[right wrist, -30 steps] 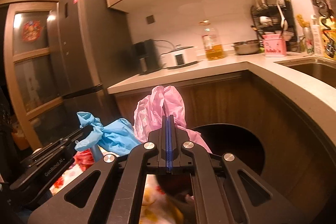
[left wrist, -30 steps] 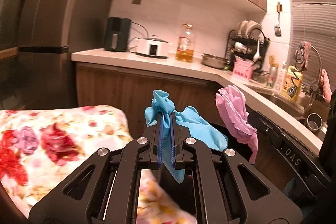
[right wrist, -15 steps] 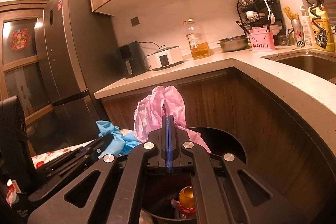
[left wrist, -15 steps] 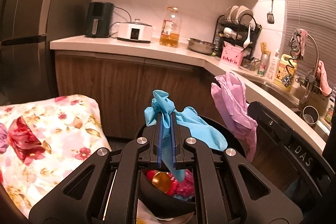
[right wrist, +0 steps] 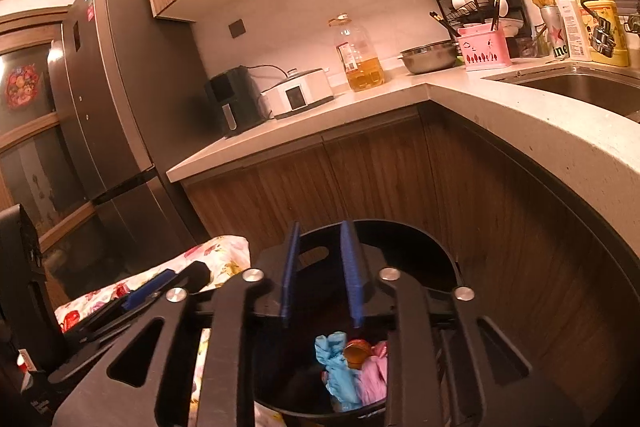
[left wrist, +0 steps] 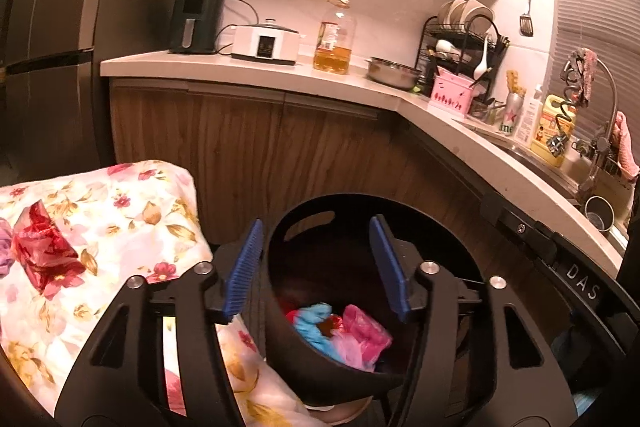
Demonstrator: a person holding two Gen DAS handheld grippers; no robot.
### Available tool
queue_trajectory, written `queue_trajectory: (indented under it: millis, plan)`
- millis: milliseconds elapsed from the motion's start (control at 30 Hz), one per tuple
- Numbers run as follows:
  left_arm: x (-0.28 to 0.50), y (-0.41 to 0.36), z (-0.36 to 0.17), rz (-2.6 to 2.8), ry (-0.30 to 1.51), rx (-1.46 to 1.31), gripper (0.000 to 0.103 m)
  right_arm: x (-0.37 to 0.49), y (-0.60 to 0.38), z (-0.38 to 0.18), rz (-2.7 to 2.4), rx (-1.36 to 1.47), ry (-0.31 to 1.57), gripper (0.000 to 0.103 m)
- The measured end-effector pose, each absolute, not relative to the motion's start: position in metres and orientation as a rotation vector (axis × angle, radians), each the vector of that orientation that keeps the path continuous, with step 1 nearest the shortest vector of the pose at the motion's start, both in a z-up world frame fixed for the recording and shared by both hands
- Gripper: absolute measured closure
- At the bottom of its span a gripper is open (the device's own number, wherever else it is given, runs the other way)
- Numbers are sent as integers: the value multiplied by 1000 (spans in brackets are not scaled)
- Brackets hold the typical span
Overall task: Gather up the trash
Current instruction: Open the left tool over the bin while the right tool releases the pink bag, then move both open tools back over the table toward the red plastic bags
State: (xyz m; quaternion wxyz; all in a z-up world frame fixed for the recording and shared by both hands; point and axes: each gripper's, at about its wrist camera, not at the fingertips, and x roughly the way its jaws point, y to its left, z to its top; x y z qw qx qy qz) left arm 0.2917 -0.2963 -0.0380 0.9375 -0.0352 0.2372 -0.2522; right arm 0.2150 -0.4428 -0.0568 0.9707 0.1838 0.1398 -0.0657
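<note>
Left wrist: left gripper (left wrist: pixel 316 267) is being held over the black bin (left wrist: pixel 460 223) for the drop; jaws have just been opening, standing wide, nothing between them. Blue glove (left wrist: pixel 310 327) and pink bag (left wrist: pixel 364 335) are lying inside.

Right wrist: right gripper (right wrist: pixel 320 271) is being held above the same bin (right wrist: pixel 432 239), jaws just opening, narrowly parted, empty.
</note>
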Motion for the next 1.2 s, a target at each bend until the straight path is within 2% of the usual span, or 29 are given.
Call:
queue_trajectory:
  millis: [67,200,267,333,400,500,800,1200]
  plan:
    - [288,-291,-37,-495,478,-73,39,213,-439,-58,-134,363,287,71]
    - [280,-279,-36,-444,467,-66,32,208,-434,-59,-137,358,286,53]
    - [273,-268,-34,-414,455,-68,29,205,-431,-58,-137,352,283,47]
    - [265,-258,-33,-381,443,-68,26,201,-426,-58,-140,343,281,37]
    - [257,-246,-34,-345,423,-65,21,197,-421,-58,-136,334,279,32]
    - [246,-233,-35,-287,408,-51,19,193,-413,-59,-138,326,274,24]
    - [217,-177,-37,-145,379,-54,16,179,-381,-55,-163,282,234,19]
    - [204,-94,-53,70,387,-59,16,185,-326,-59,-75,254,239,18]
